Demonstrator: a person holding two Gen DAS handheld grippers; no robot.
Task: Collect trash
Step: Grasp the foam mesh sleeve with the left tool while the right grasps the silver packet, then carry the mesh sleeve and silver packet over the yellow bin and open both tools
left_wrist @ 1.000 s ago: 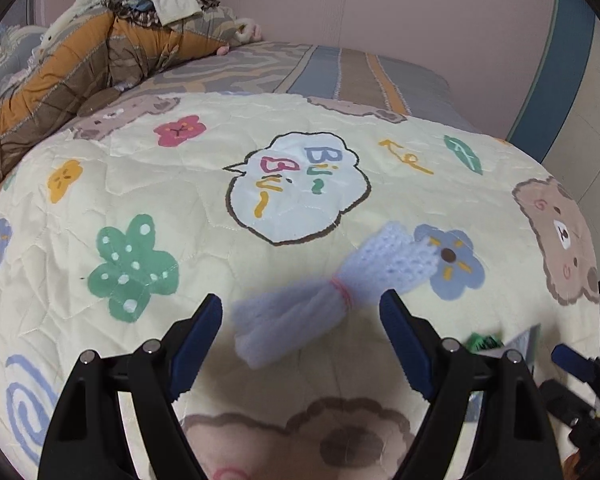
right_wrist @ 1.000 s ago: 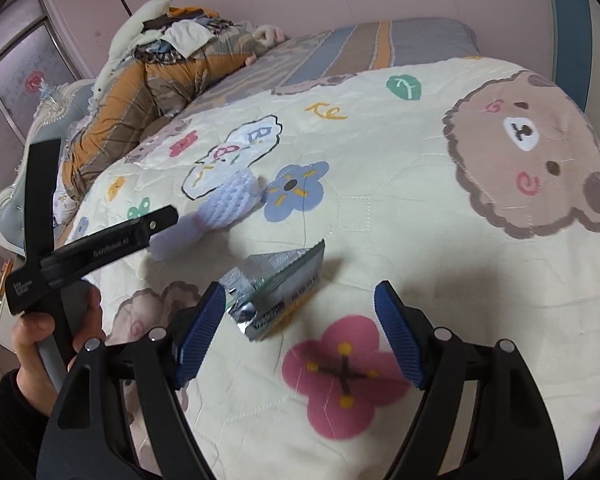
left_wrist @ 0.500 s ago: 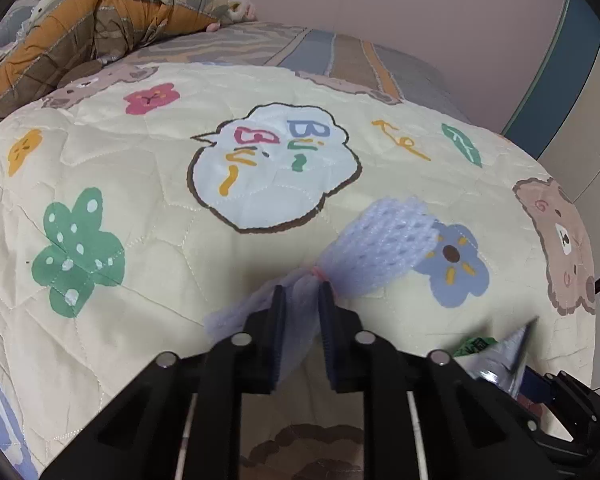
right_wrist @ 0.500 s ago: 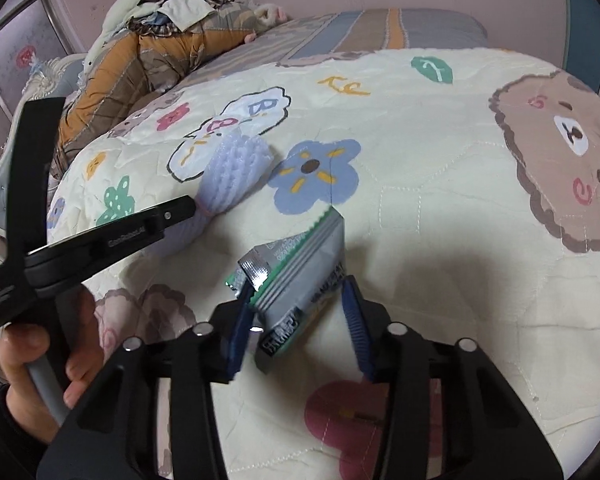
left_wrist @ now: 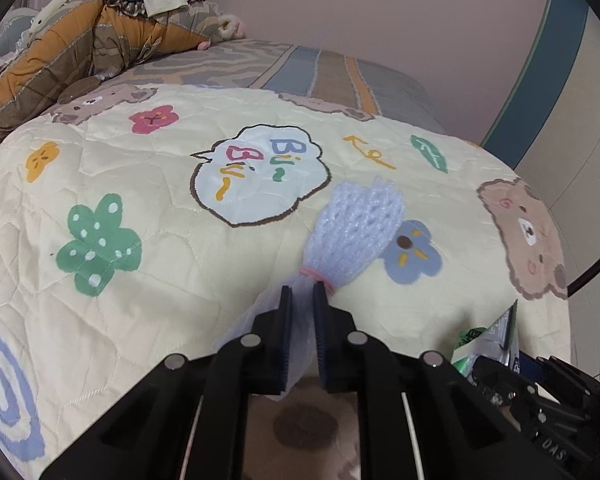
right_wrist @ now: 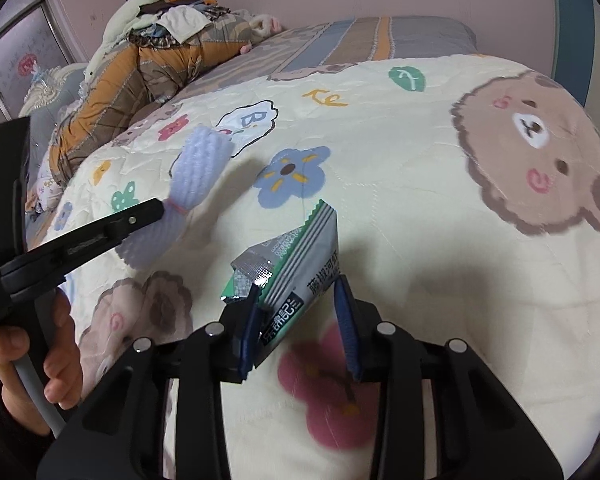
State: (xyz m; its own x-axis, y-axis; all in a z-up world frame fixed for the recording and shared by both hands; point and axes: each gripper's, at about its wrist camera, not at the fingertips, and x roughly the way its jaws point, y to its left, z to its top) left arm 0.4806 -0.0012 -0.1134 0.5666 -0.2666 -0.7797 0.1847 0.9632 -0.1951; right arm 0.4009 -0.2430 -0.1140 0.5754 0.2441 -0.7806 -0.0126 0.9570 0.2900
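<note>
Left gripper [left_wrist: 300,294]: pinching the pale lilac foam net sleeve [left_wrist: 356,232] just below its pink band, lifting it over the cream cartoon-print quilt [left_wrist: 140,184].
Right gripper [right_wrist: 298,298]: clamping the silver-green snack wrapper [right_wrist: 296,256] near the quilt's front edge.
Open room: bare quilt stretching toward the far edge.

Foam net [right_wrist: 198,172] left of snack wrapper [right_wrist: 300,256], both over quilt [right_wrist: 400,160]; clothes pile [right_wrist: 152,40] far behind.

The net [left_wrist: 360,224] is soft, pale foam mesh, matt and bumpy. The wrapper [right_wrist: 296,264] is glossy crinkled foil. The quilt [left_wrist: 180,248] is smooth stitched cloth. Both grippers look like matt black plastic with ribbed blue pads [right_wrist: 346,320].
</note>
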